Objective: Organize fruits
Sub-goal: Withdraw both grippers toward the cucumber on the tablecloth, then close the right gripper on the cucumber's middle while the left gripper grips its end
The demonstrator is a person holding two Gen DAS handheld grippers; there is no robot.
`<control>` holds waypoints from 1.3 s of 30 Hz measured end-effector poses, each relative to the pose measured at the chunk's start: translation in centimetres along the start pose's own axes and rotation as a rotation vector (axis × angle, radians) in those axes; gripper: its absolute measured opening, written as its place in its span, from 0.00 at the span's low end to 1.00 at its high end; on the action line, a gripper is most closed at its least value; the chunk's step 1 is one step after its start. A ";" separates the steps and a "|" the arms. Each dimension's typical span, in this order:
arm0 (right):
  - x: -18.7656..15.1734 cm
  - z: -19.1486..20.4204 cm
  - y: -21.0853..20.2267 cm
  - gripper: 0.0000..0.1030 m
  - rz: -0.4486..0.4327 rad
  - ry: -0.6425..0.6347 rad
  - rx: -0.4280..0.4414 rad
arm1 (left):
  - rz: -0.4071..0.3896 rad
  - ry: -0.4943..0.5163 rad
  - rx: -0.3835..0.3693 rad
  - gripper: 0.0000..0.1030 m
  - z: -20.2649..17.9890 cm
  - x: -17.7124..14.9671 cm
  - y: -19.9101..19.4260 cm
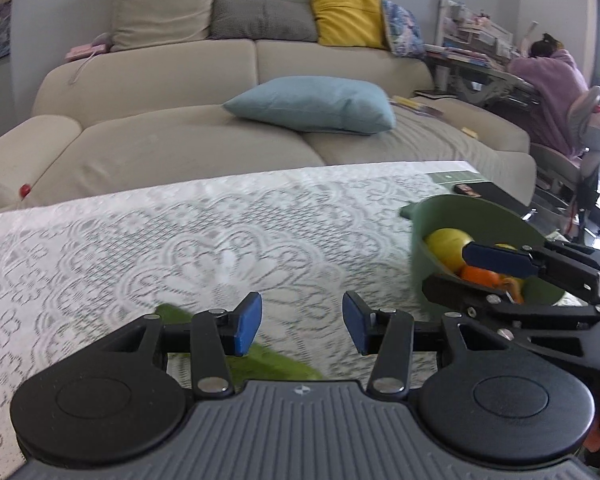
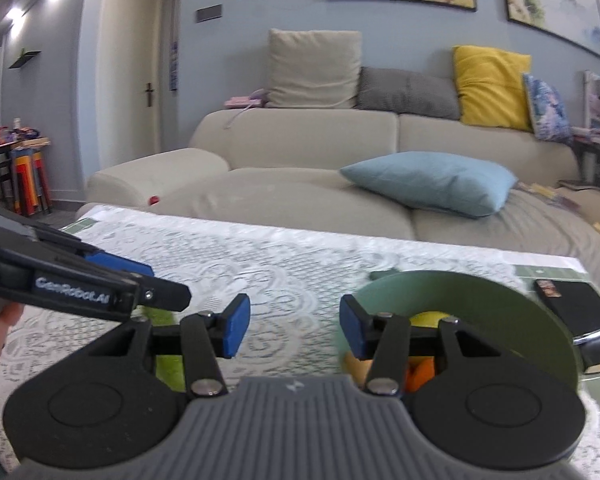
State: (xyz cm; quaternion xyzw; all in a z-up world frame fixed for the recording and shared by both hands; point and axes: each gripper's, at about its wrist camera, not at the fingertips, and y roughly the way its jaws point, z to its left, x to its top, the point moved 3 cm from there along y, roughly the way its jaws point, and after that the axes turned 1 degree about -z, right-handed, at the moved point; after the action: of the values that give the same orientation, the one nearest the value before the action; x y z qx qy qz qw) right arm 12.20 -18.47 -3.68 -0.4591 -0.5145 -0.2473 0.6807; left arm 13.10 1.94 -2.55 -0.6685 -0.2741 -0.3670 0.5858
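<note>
A lace-covered surface stands before a beige sofa. Nearest, the left gripper hangs released over a blurred green item near the surface's front edge; what it is cannot be told. The right gripper is likewise spread and empty, beside the green bowl toward the right edge. The bowl already holds a yellow fruit and an orange fruit. Judging from this, most fruit is gathered, with the green item perhaps left.
</note>
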 end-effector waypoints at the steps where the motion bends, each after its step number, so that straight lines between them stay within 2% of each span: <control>1: 0.0 0.4 0.4 0.46 0.011 0.002 0.020 | 0.003 -0.007 0.001 0.54 0.5 -0.1 0.1; 8: -0.9 2.5 3.4 0.46 0.115 0.038 0.132 | 0.024 -0.073 -0.029 0.54 3.6 -1.3 1.1; 14: -1.9 3.3 6.0 0.46 0.207 0.030 0.162 | 0.051 -0.118 -0.029 0.54 5.3 -2.5 2.4; 19: -2.2 4.4 7.8 0.46 0.261 -0.019 0.196 | 0.064 -0.117 -0.033 0.54 6.0 -2.8 3.2; 24: -2.1 4.8 8.3 0.46 0.259 -0.034 0.223 | 0.059 -0.141 -0.044 0.54 6.7 -2.9 3.4; 29: -2.6 5.8 8.7 0.44 0.301 -0.037 0.285 | 0.056 -0.143 -0.043 0.54 6.7 -3.0 3.5; 31: -2.7 6.2 9.0 0.38 0.306 -0.053 0.282 | 0.057 -0.136 -0.041 0.53 6.6 -3.0 3.5; 39: -2.9 6.2 10.3 0.36 0.327 -0.036 0.284 | 0.054 -0.158 -0.036 0.54 7.3 -3.1 3.4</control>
State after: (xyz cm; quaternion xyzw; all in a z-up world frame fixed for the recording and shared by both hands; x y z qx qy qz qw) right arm 16.57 -8.75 -9.84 -0.4402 -0.4749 -0.0503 0.7604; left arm 15.20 8.74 -7.35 -0.7130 -0.2948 -0.3022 0.5598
